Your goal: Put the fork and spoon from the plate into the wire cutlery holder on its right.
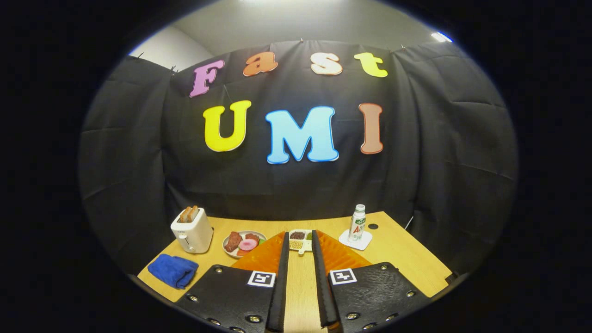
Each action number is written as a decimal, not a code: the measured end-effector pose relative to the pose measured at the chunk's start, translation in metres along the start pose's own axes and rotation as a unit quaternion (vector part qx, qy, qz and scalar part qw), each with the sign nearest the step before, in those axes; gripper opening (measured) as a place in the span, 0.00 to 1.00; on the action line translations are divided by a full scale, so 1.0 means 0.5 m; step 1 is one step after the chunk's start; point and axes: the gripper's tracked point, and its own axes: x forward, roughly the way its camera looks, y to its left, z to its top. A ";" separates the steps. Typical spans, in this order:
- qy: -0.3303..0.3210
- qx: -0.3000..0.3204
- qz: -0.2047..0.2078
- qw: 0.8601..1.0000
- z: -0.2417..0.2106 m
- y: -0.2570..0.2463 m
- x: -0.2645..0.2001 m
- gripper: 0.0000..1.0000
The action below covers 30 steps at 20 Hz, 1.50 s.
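While my gripper [300, 240] hangs high above the table [397, 249], fingers apart and empty, I can make out neither fork, spoon nor wire holder, presumably hidden below this raised viewpoint.

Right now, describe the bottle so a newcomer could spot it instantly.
Start at the wooden table and look beyond the open gripper, off to the right of its fingers. The bottle stands upright on a white coaster near the table's far edge. It is the only tall, white-capped thing there.
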 end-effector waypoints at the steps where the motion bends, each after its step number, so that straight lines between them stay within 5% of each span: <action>1: 0.022 -0.003 0.006 1.000 -0.029 0.007 0.007 0.29; 12: 0.247 -0.049 0.112 0.961 -0.370 0.154 0.028 0.29; 18: 0.333 -0.070 0.160 0.926 -0.506 0.223 0.004 0.29; 24: 0.411 -0.082 0.166 0.893 -0.611 0.248 -0.022 0.29; 30: 0.440 -0.078 0.154 0.881 -0.648 0.251 -0.010 0.26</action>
